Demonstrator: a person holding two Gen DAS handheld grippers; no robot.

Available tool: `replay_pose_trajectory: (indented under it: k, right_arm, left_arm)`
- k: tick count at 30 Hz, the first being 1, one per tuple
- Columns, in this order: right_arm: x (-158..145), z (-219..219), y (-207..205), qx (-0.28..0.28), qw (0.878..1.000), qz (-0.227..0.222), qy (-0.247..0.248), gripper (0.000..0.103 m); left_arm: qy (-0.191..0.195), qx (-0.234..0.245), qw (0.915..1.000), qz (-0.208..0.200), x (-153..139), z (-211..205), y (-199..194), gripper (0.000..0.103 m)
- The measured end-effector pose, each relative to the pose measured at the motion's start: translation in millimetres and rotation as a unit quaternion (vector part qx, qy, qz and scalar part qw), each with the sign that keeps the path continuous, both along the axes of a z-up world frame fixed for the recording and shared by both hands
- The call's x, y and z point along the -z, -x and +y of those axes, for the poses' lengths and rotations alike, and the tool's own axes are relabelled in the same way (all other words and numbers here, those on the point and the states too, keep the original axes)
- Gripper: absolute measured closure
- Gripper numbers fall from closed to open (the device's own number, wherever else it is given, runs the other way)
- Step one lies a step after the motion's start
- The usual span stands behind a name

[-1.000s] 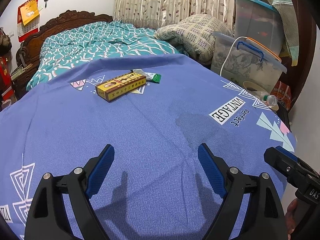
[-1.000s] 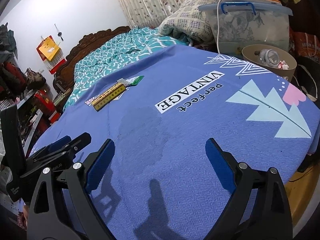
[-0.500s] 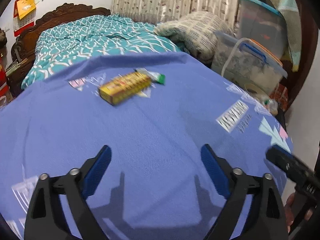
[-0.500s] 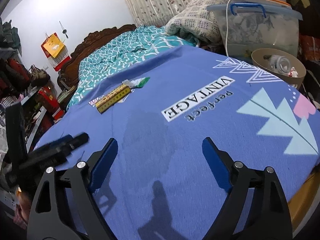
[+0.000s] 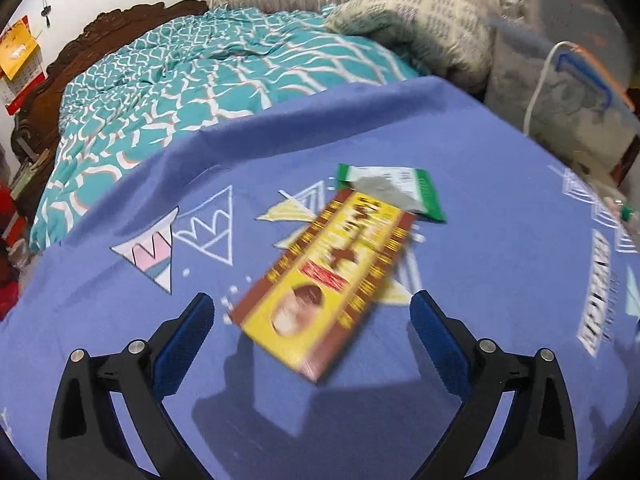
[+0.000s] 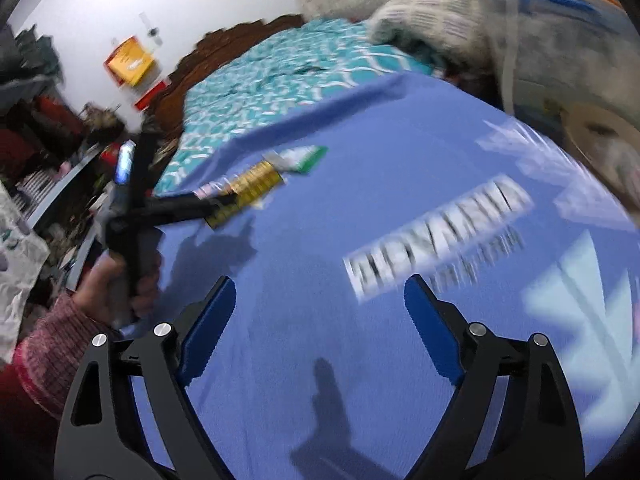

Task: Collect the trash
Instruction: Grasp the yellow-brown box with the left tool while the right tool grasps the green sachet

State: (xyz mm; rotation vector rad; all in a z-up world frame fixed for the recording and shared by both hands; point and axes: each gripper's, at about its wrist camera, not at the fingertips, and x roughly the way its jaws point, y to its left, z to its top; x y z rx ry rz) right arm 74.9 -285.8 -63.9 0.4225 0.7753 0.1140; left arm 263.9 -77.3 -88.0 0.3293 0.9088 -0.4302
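A bedroom, and a blue printed cloth (image 5: 500,264) spreads over the counter at the foot of a bed with a teal patterned quilt (image 5: 224,80). Going left to right: the left gripper (image 5: 312,312) has just been opening, jaws wide, nothing pressed between them, and a yellow-and-brown flat cardboard box (image 5: 328,280) lies on the cloth just ahead of its tips. Touching the box's far end sits a green-and-white foil wrapper (image 5: 400,188). The right gripper (image 6: 320,304) hangs open and empty over bare cloth. Far right, a tan round bin (image 6: 592,140) waits. Nothing collected yet; both pieces remain.
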Motion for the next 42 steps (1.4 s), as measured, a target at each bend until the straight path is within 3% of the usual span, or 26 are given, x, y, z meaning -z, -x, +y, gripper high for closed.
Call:
replay_pose_trajectory:
  k: [2,3,5,7,8,12,14,16,17,19,21,25,30,31,33,36,38,42]
  right_arm:
    - [-10,0,-45,-0.025,0.999,-0.006,0.027,0.022]
    - [-11,2,-62,-0.036,0.999,-0.007,0.035,0.025]
    - [-8,13,-109,-0.073,0.996,0.001,0.056,0.038]
    - [3,23,-149,-0.095,0.992,0.02,0.075,0.048]
    - [10,30,-167,-0.108,0.99,0.029,0.085,0.05]
    - [32,61,-208,-0.149,0.978,0.051,0.133,0.049]
    - [38,69,-221,-0.156,0.975,0.057,0.15,0.049]
    - [43,73,-236,-0.144,0.969,0.068,0.188,0.049]
    - [44,69,-242,-0.141,0.972,0.077,0.173,0.049]
    - [40,51,-248,-0.135,0.983,0.08,0.099,0.047]
    - [35,35,-257,-0.115,0.988,0.081,0.056,0.046]
    - [40,14,-278,-0.091,0.989,0.107,0.038,0.046]
    - [60,17,-279,-0.106,0.986,0.12,0.043,0.045]
    - [60,23,-274,-0.113,0.986,0.11,0.059,0.047]
    - [60,38,-261,-0.137,0.982,0.099,0.091,0.063]
    - [58,44,-244,-0.15,0.979,0.097,0.101,0.09]
    - [57,37,-228,-0.141,0.982,0.101,0.078,0.096]
    - [47,18,-179,-0.132,0.987,0.089,0.026,0.097]
  left_arm:
    - [-0.005,0.007,1.0,0.001,6,-3,-3,0.031]
    - [-0.013,0.008,0.9999,-0.002,8,-5,-2,0.035]
    - [-0.012,0.023,0.9995,-0.018,4,-5,8,0.06]
    - [-0.013,0.033,0.9992,-0.019,-2,-4,22,0.095]
    - [-0.012,0.03,0.9994,-0.009,-3,0,30,0.102]
    - [0.01,0.012,0.9996,0.025,-1,29,60,0.102]
    - [0.019,-0.001,0.9996,0.023,-5,40,68,0.086]
    - [0.022,-0.024,0.9994,-0.012,-18,50,68,0.012]
    - [0.02,-0.031,0.9986,-0.037,-25,52,70,0.009]
    - [0.006,-0.022,0.9976,-0.066,-34,47,62,0.008]
    - [-0.005,-0.001,0.998,-0.063,-33,35,52,0.008]
    - [-0.05,0.038,0.9963,-0.058,-12,5,26,0.008]
    - [-0.07,0.035,0.9963,-0.036,9,-9,1,0.009]
    - [-0.07,0.031,0.9966,-0.029,14,-8,-2,0.015]
    - [-0.058,0.03,0.9978,-0.003,22,-4,-7,0.032]
    - [-0.054,0.026,0.9981,-0.012,20,3,0,0.036]
    - [-0.052,0.024,0.9983,-0.009,18,6,7,0.037]
    - [-0.029,0.026,0.9992,-0.001,9,20,43,0.04]
